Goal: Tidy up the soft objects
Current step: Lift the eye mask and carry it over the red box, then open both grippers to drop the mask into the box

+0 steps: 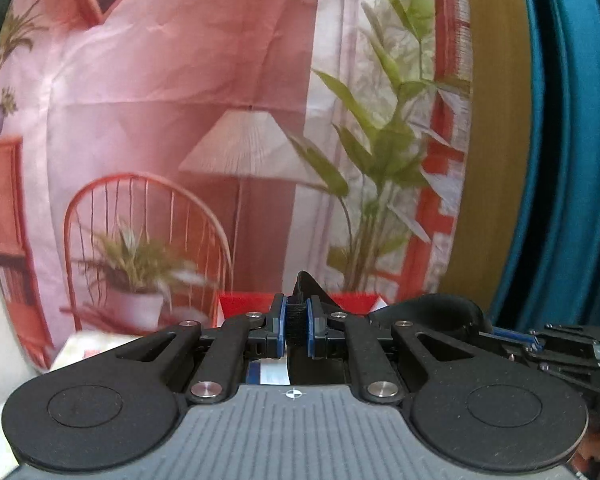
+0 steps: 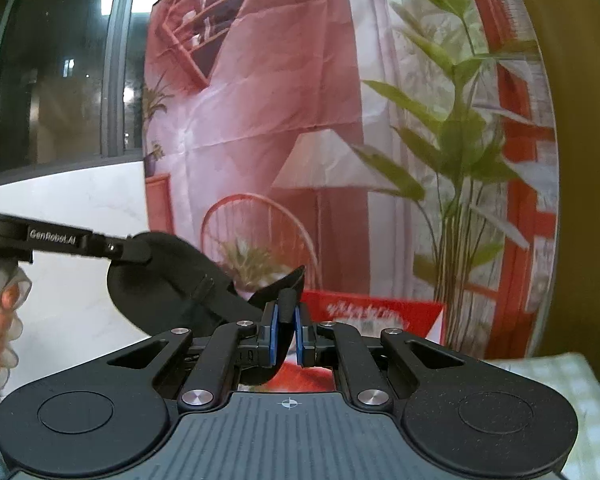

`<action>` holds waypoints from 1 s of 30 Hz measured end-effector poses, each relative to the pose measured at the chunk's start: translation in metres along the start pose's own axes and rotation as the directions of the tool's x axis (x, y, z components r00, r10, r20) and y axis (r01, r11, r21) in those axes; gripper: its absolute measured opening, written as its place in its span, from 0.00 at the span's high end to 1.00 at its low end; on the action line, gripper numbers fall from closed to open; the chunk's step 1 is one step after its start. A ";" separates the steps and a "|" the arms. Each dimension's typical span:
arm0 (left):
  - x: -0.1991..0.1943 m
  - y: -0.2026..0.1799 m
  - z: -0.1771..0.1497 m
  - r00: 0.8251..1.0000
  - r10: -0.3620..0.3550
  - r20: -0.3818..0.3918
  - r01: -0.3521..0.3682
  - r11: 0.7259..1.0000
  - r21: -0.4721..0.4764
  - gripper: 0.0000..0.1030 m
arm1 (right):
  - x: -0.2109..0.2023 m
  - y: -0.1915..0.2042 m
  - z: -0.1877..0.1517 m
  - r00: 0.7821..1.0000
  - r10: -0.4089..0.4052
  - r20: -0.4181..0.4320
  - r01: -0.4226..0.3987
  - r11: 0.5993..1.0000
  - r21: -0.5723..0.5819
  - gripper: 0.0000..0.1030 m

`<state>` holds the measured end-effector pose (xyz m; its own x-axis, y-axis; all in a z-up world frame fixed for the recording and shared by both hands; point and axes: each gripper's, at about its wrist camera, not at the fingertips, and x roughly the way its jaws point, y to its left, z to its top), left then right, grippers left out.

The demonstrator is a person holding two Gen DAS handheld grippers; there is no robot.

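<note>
A black soft eye mask (image 2: 168, 284) with a strap hangs stretched between my two grippers. In the right wrist view my right gripper (image 2: 287, 320) is shut on one end of the mask. The broad padded part runs off to the left, where the left gripper's fingers (image 2: 116, 250) pinch the other end. In the left wrist view my left gripper (image 1: 297, 320) is shut on a ribbed black piece of the mask (image 1: 440, 314). The right gripper's fingers (image 1: 540, 340) show at the right edge. A gloved hand (image 2: 0, 320) holds the left tool.
A printed cloth backdrop (image 1: 180, 100) of a pink room fills the view ahead. A red box (image 2: 372, 312) lies below it. Mustard fabric (image 1: 496, 160) and blue fabric (image 1: 572, 160) hang at the right. A dark window (image 2: 60, 72) is at the left; a checked cloth (image 2: 560, 400) lies low right.
</note>
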<state>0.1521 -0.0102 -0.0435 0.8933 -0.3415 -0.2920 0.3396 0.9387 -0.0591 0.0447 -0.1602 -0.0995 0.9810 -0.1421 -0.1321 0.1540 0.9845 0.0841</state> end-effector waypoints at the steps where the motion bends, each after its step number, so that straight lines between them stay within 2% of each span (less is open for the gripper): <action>1: 0.010 0.000 0.005 1.000 0.004 0.004 -0.004 1.000 0.003 0.89 | 0.010 -0.004 0.004 1.000 -0.009 0.000 0.009 1.000 -0.005 0.92; 5: 0.047 0.004 0.012 1.000 0.007 -0.010 -0.007 1.000 0.002 0.89 | 0.046 -0.020 0.011 0.999 -0.033 -0.002 0.033 0.999 -0.003 0.92; 14: 0.133 0.025 -0.006 0.988 0.018 -0.156 -0.024 0.999 -0.041 0.89 | 0.120 -0.059 -0.006 0.993 -0.075 -0.092 0.084 0.992 0.097 0.92; 19: 0.172 0.033 -0.030 0.960 0.018 -0.281 -0.030 0.999 -0.040 0.89 | 0.154 -0.078 -0.023 0.975 -0.079 -0.206 0.109 0.985 0.137 0.92; 27: 0.204 0.038 -0.068 0.896 0.017 -0.444 -0.025 1.000 -0.013 0.89 | 0.184 -0.093 -0.047 0.917 -0.101 -0.387 0.181 0.968 0.176 0.92; 30: 0.205 0.043 -0.073 0.891 0.010 -0.455 -0.021 1.000 -0.021 0.87 | 0.187 -0.095 -0.051 0.903 -0.124 -0.412 0.209 0.964 0.167 0.91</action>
<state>0.3287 -0.0369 -0.1752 0.6652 -0.2740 -0.6946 0.3142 0.9466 -0.0725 0.2074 -0.2751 -0.1821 0.8178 -0.2083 -0.5365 0.3731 0.9017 0.2186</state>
